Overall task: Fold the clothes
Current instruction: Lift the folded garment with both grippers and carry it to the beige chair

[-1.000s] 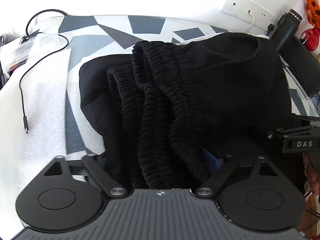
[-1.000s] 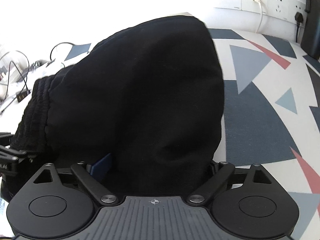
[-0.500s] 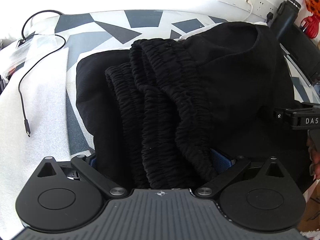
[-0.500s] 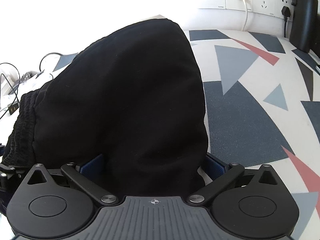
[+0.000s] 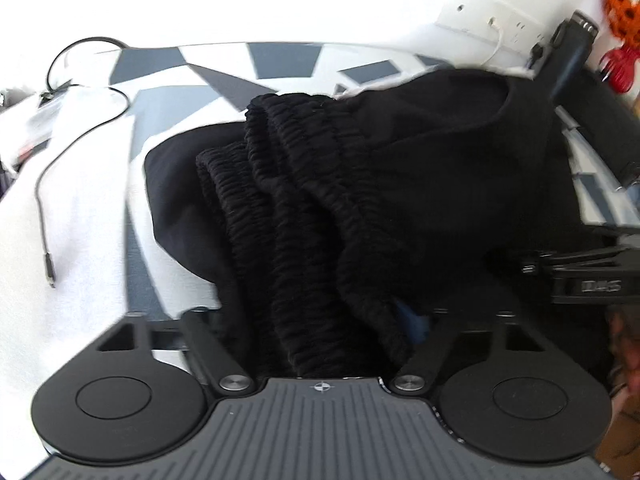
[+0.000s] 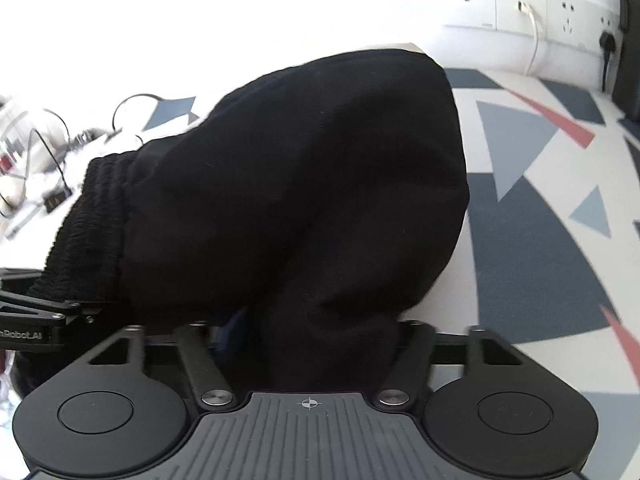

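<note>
Black fabric garment [image 5: 420,184] with ribbed elastic waistband [image 5: 304,216]: bunched on geometric-patterned counter [image 6: 532,200]; left gripper [image 5: 320,320] and right gripper [image 6: 320,332] jaws each pinching it.

Left gripper [image 5: 320,320]: I've got it clamped on the black shorts [image 5: 420,184], waistband side.
Right gripper [image 6: 316,344]: I've pinched it on the same shorts, level alongside.

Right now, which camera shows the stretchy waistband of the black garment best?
The left wrist view: the gathered waistband fills the middle, its ribbed folds clear. The right wrist view shows only a short strip at the garment's left edge.
</note>
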Demonstrator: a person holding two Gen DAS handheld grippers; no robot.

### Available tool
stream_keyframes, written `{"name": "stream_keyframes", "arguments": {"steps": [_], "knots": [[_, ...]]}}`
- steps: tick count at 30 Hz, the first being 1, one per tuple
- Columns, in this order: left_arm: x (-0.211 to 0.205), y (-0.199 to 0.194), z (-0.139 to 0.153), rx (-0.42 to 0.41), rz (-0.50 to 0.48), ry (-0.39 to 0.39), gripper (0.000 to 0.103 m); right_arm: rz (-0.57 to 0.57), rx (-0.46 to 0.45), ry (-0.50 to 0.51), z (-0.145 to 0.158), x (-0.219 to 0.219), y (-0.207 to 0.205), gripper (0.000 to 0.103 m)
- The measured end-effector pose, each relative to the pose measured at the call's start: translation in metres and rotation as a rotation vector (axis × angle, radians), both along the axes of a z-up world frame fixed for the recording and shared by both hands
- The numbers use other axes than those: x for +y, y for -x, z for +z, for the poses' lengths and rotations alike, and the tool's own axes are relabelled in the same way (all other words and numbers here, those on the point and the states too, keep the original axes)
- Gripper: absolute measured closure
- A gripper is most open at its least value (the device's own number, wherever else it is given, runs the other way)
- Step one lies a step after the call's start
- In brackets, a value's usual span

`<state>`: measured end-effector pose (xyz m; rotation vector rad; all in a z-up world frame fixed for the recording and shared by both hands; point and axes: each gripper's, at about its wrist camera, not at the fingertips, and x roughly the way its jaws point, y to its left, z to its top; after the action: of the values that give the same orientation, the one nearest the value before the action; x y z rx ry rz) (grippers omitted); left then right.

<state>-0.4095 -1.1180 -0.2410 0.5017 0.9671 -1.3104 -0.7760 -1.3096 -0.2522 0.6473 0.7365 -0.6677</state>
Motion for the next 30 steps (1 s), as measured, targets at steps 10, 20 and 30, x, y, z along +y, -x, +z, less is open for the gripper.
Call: {"name": "stream_keyframes", "arguments": {"steps": [10,20,30], "knots": [[0.024,-0.013,0.039,0.032,0.004,0.168,0.074,-0.001,-0.120,0.135,0.050,0.031,0.019,0.078],[0.075,0.015,0.061,0.018,0.046,0.260,0.076,0.059,-0.145,0.270,0.077,0.045,-0.014,0.078],[0.137,0.026,0.090,-0.053,0.289,0.299,0.076,0.322,-0.239,0.254,0.110,0.052,-0.034,0.078]]}}
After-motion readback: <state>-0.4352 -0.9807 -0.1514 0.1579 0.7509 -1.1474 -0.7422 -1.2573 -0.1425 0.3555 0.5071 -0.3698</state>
